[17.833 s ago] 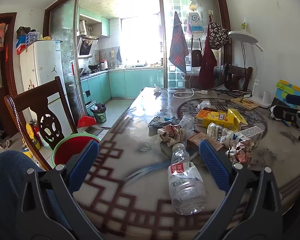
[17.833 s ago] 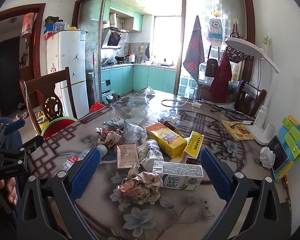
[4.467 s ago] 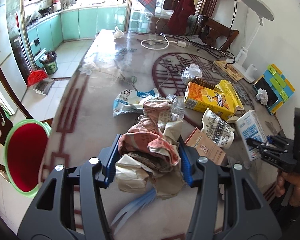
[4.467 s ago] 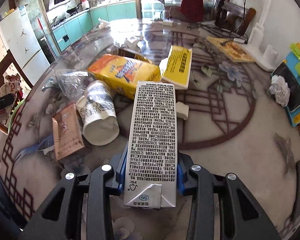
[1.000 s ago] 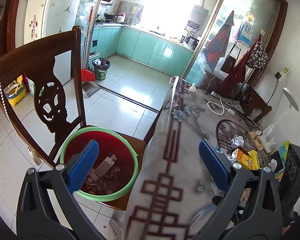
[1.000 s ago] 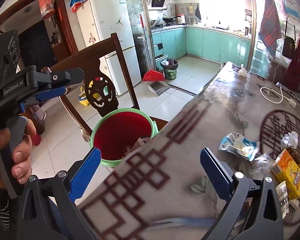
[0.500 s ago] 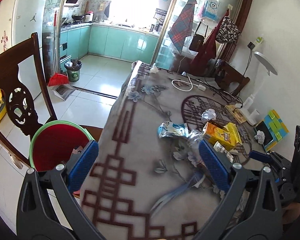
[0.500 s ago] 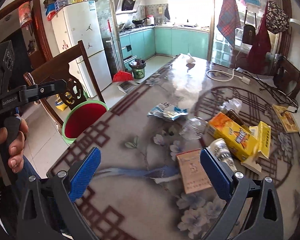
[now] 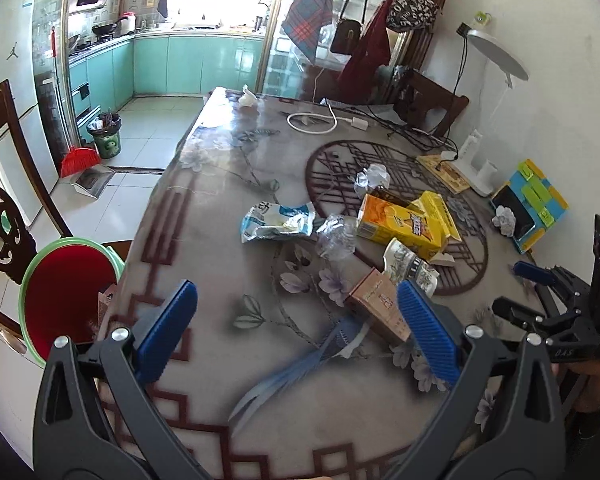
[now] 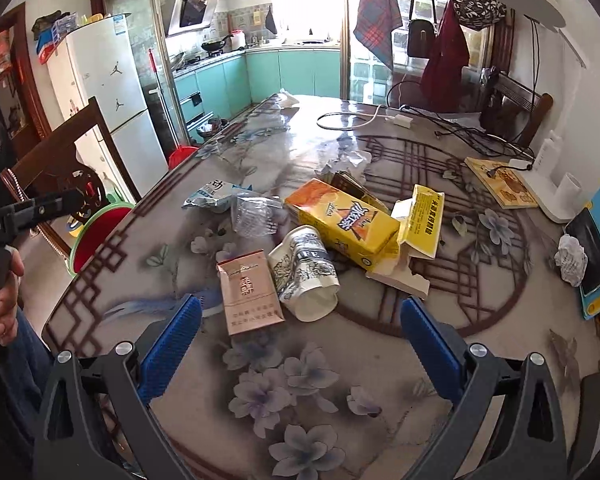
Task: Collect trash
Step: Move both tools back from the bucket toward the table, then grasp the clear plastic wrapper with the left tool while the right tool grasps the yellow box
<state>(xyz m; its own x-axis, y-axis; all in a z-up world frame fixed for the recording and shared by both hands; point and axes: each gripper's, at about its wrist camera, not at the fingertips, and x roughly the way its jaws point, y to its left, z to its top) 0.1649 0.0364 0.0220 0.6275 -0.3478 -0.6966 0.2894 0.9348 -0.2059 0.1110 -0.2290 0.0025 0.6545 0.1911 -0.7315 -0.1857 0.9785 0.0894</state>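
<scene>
1. Both tongs empty now: left tongs [image 9: 296,320] spread wide apart above the near edge of the worktop [image 9: 220,208], right tongs [image 10: 300,332] likewise wide apart, nothing between the pads.
2. Crumpled paper and milk carton clamped a few seconds ago gone from the tongs; scraps visible inside the red bin [image 9: 66,292] at near left, beside the worktop edge, so likely dropped there.
3. Views swung back from the bin to the litter, meaning a fresh pick probably comes next.
4. Still waiting on the worktop: cigarette pack [image 10: 249,292] nearest, lying flat; paper cup [image 10: 305,272] on its side touching the pack's right edge; yellow carton [image 10: 342,222] just beyond; clear plastic wrapper [image 10: 256,212] and blue-white snack bag [image 10: 214,196] further left; crumpled tissue [image 10: 571,258] far right beside a phone [image 10: 592,254].
5. Judged roughly half finished; pack and cup sit within easiest reach of the right tongs.
6. Flat pack may resist a pinch from above; tipped cup could roll.
</scene>
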